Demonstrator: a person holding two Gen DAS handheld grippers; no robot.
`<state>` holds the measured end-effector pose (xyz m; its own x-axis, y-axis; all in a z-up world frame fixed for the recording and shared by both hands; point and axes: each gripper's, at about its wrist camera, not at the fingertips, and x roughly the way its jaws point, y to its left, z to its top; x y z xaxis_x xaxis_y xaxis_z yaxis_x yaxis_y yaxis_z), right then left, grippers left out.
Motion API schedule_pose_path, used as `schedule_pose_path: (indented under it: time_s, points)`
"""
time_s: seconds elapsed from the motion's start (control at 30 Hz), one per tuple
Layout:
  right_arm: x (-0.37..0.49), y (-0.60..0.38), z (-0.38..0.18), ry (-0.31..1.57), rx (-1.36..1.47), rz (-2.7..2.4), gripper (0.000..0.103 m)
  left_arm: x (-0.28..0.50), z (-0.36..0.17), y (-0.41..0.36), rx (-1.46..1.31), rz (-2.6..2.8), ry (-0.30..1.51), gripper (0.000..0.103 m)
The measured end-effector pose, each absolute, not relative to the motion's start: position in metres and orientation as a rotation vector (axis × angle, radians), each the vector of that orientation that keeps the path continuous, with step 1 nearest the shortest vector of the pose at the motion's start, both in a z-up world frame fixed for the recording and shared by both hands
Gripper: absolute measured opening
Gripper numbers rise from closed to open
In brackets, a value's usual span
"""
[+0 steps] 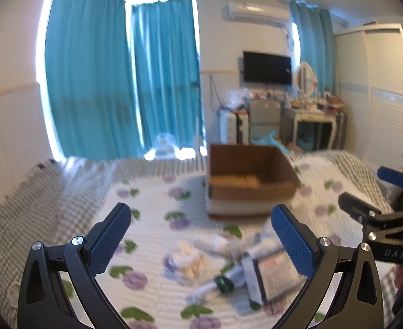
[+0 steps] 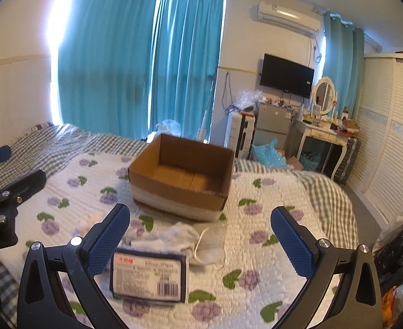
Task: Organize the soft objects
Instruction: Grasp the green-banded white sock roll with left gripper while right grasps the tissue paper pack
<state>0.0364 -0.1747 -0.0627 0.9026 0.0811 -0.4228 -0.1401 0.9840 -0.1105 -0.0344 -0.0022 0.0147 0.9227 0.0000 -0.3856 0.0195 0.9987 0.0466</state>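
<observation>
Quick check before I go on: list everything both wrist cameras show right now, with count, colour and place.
cardboard box: one, brown, open and empty, on the bed past the soft items
labelled packet: one, dark-edged with white label, nearest the right gripper
white cloth with cord: one, between packet and box
pale folded cloth: one, blurred, left of the packet
quilt: one, white with purple flowers
curtains: teal, behind the bed
left gripper: jaws open, empty
right gripper: jaws open, empty
</observation>
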Motion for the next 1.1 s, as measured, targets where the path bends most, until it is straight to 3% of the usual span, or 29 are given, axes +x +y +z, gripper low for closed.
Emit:
schedule_pose_path:
  time_s: [0.17,0.27,0.37,0.57,0.63,0.8,0.93,0.97,1.1]
  points:
    - [0.040,-0.177,-0.093,0.515,-0.138,0.143,0.103,-0.023,-0.033,-0.006,0.083,-0.044,0.535,0.103]
    - [0.052,-0.175,-0.111,0.568,-0.153,0.143,0.103,-0.009,-0.064,-0.011,0.126,-0.038,0.612,0.088]
    - [0.062,-0.175,-0.126,0.604,-0.159,0.145,0.103,0.005,-0.093,-0.013,0.131,-0.040,0.697,0.081]
    - [0.078,-0.178,-0.145,0.649,-0.157,0.145,0.103,0.022,-0.131,-0.014,0.106,-0.086,0.802,0.080]
    - [0.081,-0.178,-0.149,0.656,-0.152,0.148,0.103,0.025,-0.138,-0.018,0.114,-0.100,0.823,0.071]
    - [0.086,-0.177,-0.155,0.672,-0.155,0.150,0.103,0.030,-0.147,-0.021,0.099,-0.162,0.869,0.034]
    - [0.084,-0.177,-0.154,0.669,-0.158,0.148,0.103,0.028,-0.141,-0.016,0.079,-0.194,0.853,0.019]
    - [0.083,-0.175,-0.153,0.668,-0.160,0.149,0.103,0.026,-0.139,-0.015,0.077,-0.192,0.849,0.006]
    - [0.074,-0.165,-0.145,0.656,-0.171,0.175,0.103,0.019,-0.128,-0.006,0.070,-0.156,0.823,0.006]
